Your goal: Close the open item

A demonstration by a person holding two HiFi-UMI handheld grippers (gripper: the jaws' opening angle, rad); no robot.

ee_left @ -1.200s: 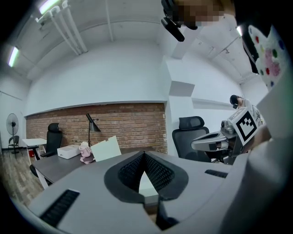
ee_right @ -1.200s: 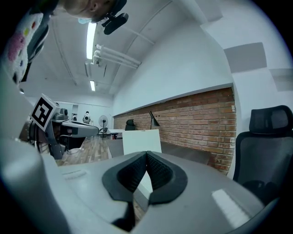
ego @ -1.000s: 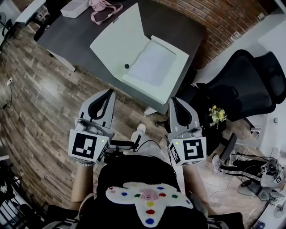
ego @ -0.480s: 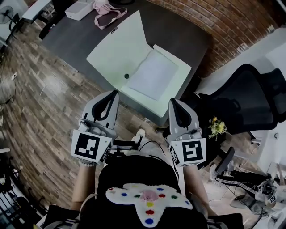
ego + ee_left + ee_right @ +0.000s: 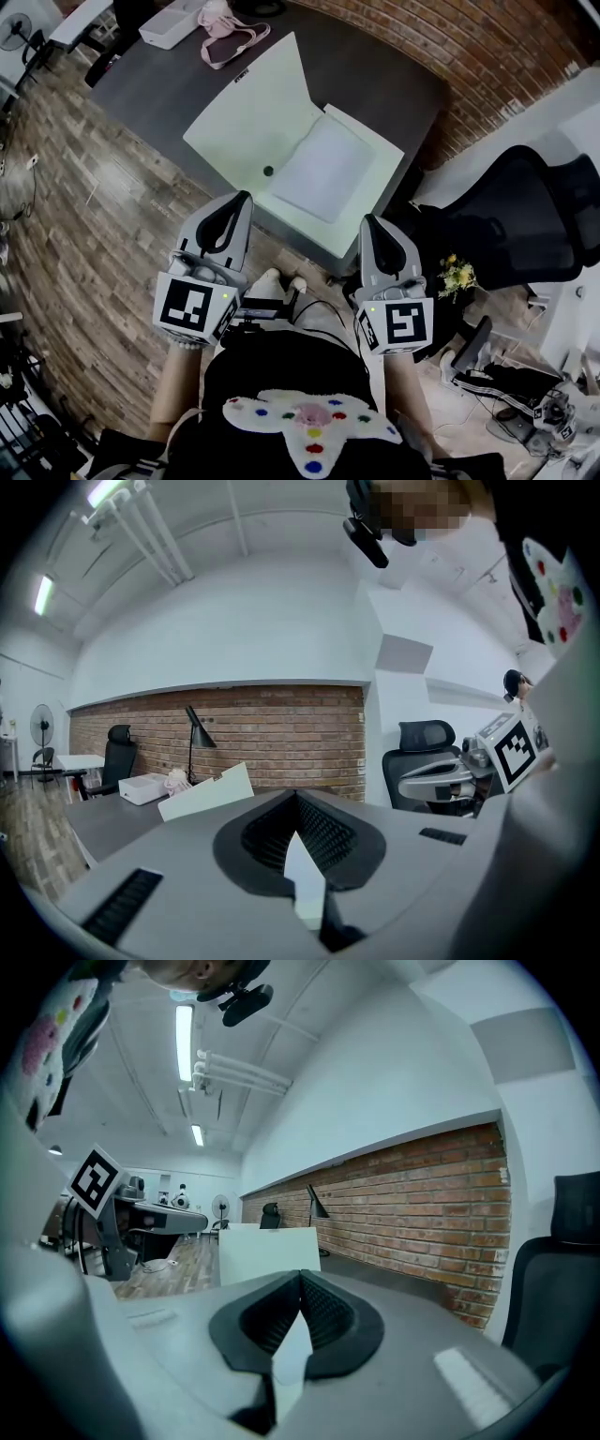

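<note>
A flat white cardboard box [image 5: 323,173] is shown lying open on a dark grey desk [image 5: 375,66], its broad lid [image 5: 248,117] raised at the tray's left side. The left gripper [image 5: 240,201] and the right gripper [image 5: 369,223], jaws pressed together with nothing between them, are held near the desk's front edge. The lid is best pushed over from its outer face by the left gripper while the tray is steadied by the right

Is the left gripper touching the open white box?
Apart. The left gripper view shows the left gripper shut and empty, the white box well ahead of it.
</note>
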